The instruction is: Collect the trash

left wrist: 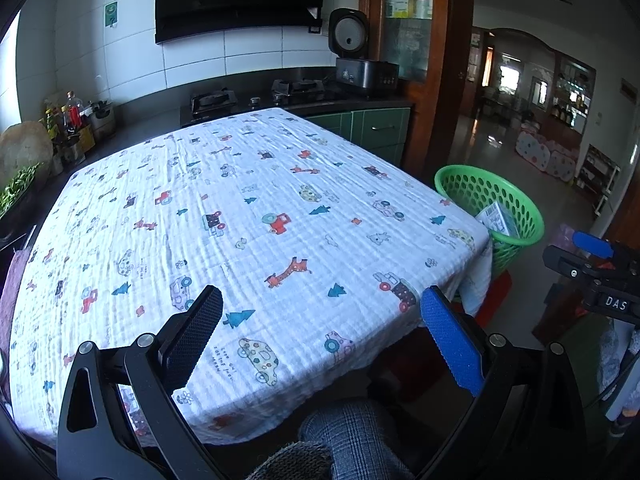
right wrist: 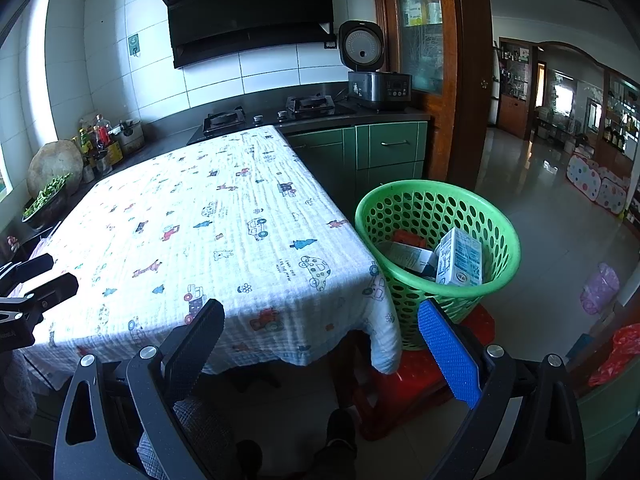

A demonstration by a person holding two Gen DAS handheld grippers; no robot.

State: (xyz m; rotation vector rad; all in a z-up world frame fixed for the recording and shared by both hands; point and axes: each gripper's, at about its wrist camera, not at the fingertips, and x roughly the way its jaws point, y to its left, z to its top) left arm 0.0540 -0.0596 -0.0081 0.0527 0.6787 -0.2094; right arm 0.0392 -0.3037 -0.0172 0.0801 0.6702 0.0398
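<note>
A green perforated basket (right wrist: pixel 496 236) stands on a red stool (right wrist: pixel 420 376) at the table's right corner. It holds a white carton (right wrist: pixel 460 262), a grey box (right wrist: pixel 412 258) and something red (right wrist: pixel 408 238). The basket also shows in the left wrist view (left wrist: pixel 524 208) with a carton (left wrist: pixel 498 218) in it. My left gripper (left wrist: pixel 322 304) is open and empty above the table's near edge. My right gripper (right wrist: pixel 322 316) is open and empty, in front of the table corner and left of the basket. I see no trash on the tablecloth (left wrist: pixel 240 220).
The table wears a white cloth (right wrist: pixel 200 240) with cartoon prints. Behind it runs a counter with a stove (right wrist: pixel 224 120), a rice cooker (right wrist: pixel 378 84), bottles (right wrist: pixel 100 136) and green cabinets (right wrist: pixel 392 148). A tiled floor (right wrist: pixel 540 220) opens to the right. My legs are below the grippers.
</note>
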